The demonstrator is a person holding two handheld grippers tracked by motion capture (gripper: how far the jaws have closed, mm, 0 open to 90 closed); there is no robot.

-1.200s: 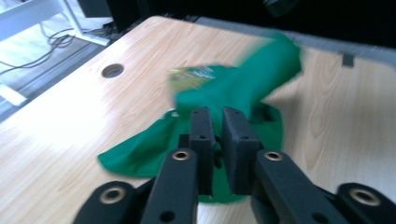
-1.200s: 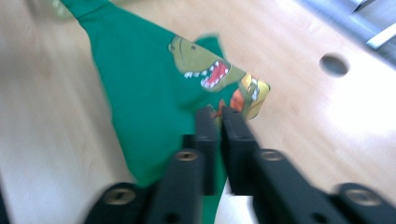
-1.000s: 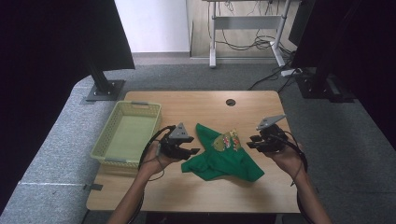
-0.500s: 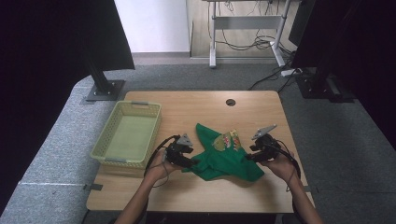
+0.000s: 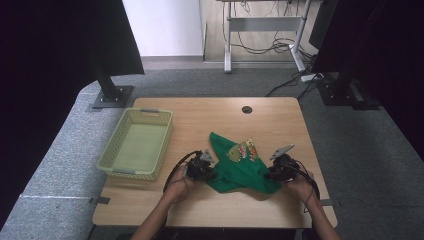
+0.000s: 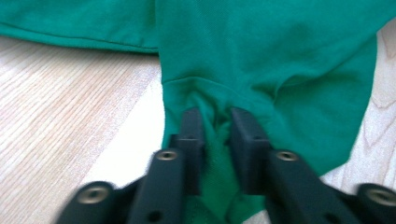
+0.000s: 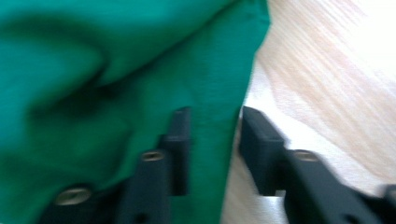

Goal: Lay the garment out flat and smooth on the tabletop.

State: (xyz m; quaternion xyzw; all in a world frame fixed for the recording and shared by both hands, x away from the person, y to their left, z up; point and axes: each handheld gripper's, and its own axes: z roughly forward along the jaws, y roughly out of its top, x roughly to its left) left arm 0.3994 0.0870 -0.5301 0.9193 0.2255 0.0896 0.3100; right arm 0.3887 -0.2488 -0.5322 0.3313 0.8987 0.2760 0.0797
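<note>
A green garment [image 5: 240, 172] with a colourful print [image 5: 242, 150] lies crumpled on the wooden table [image 5: 270, 122]. My left gripper [image 5: 212, 173] is low at the garment's left edge. In the left gripper view my left gripper [image 6: 215, 123] has just been closing, and a bunched fold of the green cloth [image 6: 280, 56] is pinched between its jaws. My right gripper [image 5: 270, 174] is low at the garment's right edge. In the right gripper view my right gripper [image 7: 212, 126] has also just been closing, with the cloth's [image 7: 93, 70] edge lying flat between its jaws and a gap beside it.
A pale green plastic basket [image 5: 112, 167] stands at the table's left, close to my left hand. A round cable hole [image 5: 246, 109] is near the far edge. Black stands and cables sit on the floor beyond the table.
Both hands have come down from above the table onto the garment's two sides. Both pairs of jaws have narrowed, the left one onto a fold of cloth.
</note>
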